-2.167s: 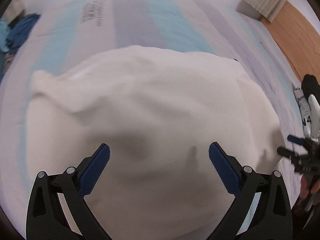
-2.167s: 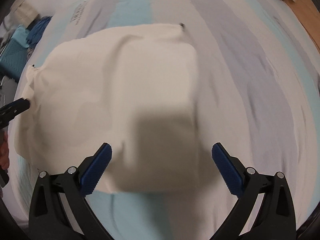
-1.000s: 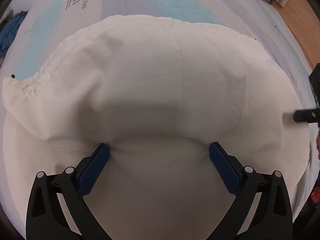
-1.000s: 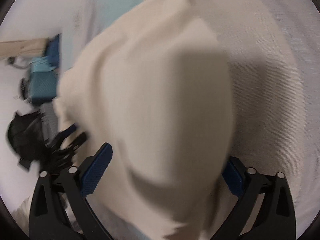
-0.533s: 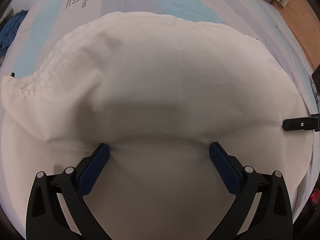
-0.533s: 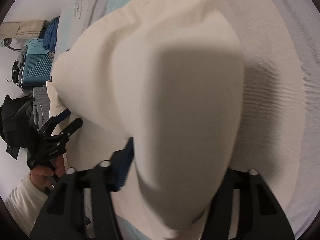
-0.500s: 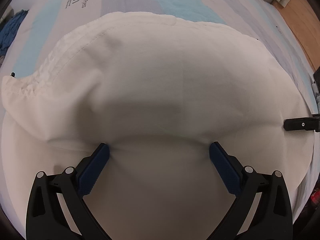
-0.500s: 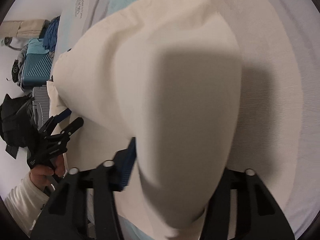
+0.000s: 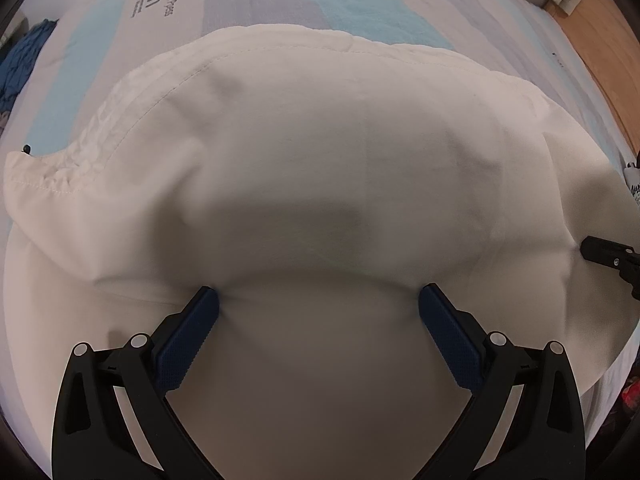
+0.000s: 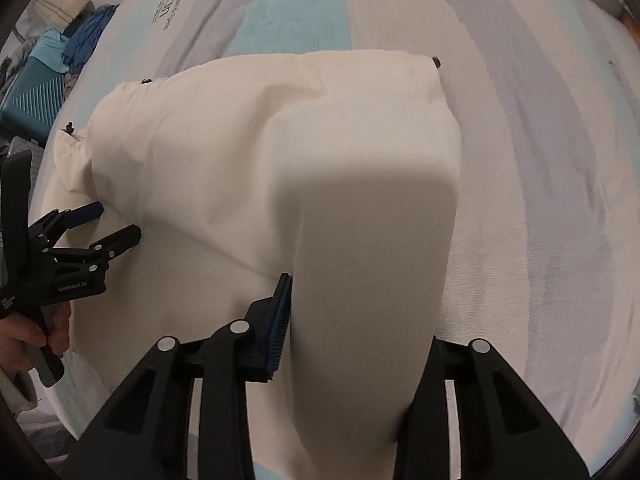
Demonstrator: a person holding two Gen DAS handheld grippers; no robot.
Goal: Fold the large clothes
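A large cream garment [image 9: 320, 160] lies on a striped bed, partly folded, with a gathered hem at its left edge. My left gripper [image 9: 318, 312] is open, its blue pads resting on the cloth at the near fold. It also shows in the right wrist view [image 10: 100, 224]. My right gripper [image 10: 352, 320] is shut on a thick fold of the cream garment [image 10: 372, 260], which is lifted and hides the right finger. The right gripper's tip shows at the right edge of the left wrist view [image 9: 608, 252].
The bed cover [image 10: 540, 160] has white, grey and light blue stripes with printed text at the far left. A teal suitcase [image 10: 28, 96] and blue clothes [image 10: 88, 36] lie beyond the bed's left side. Wooden floor [image 9: 592, 24] shows at the far right.
My right gripper has closed on the garment's right fold and lifted it; the view has swung back over the bed. My left gripper has stayed open on the cloth.
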